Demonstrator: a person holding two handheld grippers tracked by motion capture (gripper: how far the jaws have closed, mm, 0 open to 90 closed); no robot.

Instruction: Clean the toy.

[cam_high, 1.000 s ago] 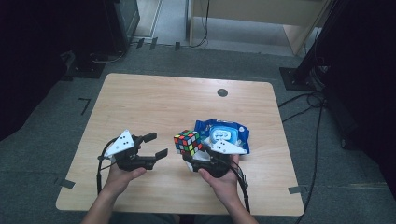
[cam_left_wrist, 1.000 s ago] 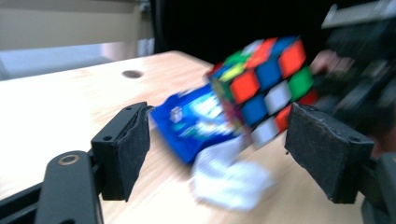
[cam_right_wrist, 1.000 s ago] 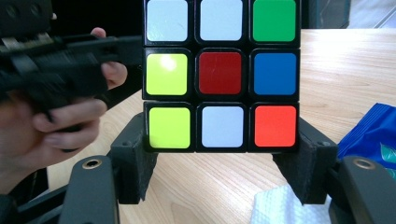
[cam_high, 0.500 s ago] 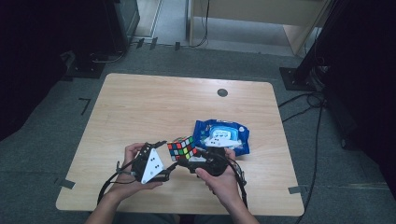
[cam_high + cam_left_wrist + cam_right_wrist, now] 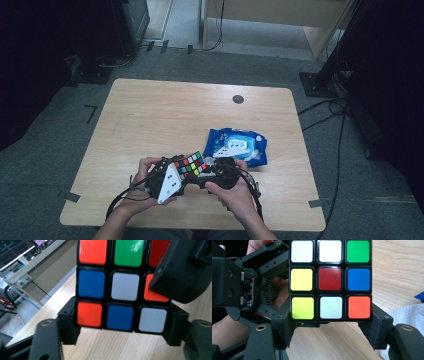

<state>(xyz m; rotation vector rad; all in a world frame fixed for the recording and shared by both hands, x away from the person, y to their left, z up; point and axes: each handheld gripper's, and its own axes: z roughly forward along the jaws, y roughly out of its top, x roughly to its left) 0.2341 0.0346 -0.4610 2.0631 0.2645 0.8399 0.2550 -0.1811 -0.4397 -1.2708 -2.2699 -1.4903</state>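
**A:** Where's the cube sitting for you right now?

**B:** From the high view I see the puzzle cube (image 5: 190,164) near the front edge of the worktop (image 5: 150,120), caught between my two tools. My left tool (image 5: 176,176) comes at it from the left side, my right tool (image 5: 204,172) from the right, and both hands are bunched close together around it.

**A:** And the left tool, is it actually on it?

**B:** Yes. Its jaws have just been closing, with the cube between them. In the left gripper view the two black jaws press on either side of the cube's bottom row, the orange, blue and white squares, so it pinches the puzzle cube (image 5: 122,287). The dark bulk at upper right there is part of my other tool.

**A:** Right tool?

**B:** In the right gripper view its jaws clamp the bottom row too, yellow-green, white, orange, one pad on each side. It grips the puzzle cube (image 5: 330,280) as well, with the red centre square facing the camera.

**A:** Anything else nearby?

**B:** A blue wipes pack (image 5: 239,146) lies flat just behind my right hand, close to the cube
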